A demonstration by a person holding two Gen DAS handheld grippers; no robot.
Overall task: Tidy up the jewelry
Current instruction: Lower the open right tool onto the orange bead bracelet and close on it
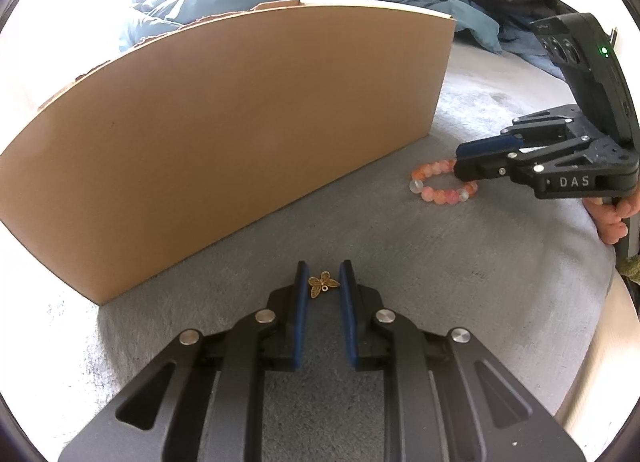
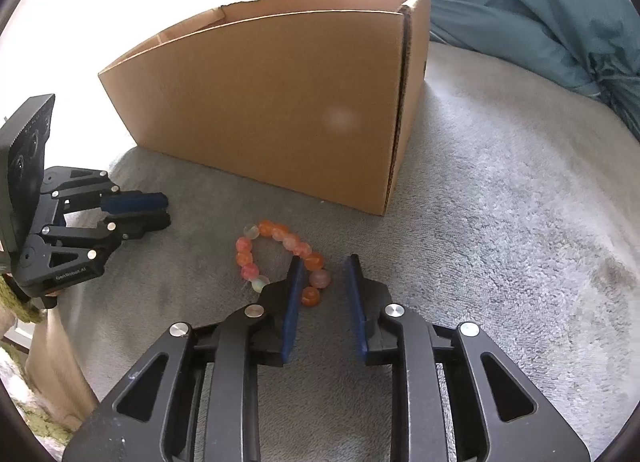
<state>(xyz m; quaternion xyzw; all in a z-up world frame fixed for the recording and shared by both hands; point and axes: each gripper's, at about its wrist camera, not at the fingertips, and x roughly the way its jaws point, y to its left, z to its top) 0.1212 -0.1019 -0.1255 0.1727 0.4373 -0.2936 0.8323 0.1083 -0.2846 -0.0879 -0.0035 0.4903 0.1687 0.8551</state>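
Grey fleece blanket [image 2: 500, 221] carries both pieces beside the brown cardboard box [image 2: 280, 109]: left gripper [image 1: 324, 282] straddles a bronze butterfly charm [image 1: 323, 284], right gripper [image 2: 324, 274] brackets the orange-pink beaded bracelet [image 2: 280, 258], both parted, likely poised for pickup.

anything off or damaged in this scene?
Only the cardboard box: its back top edge is ragged, as if a flap was torn off. The bead bracelet and butterfly charm lie loose on the grey blanket, apparently intact.
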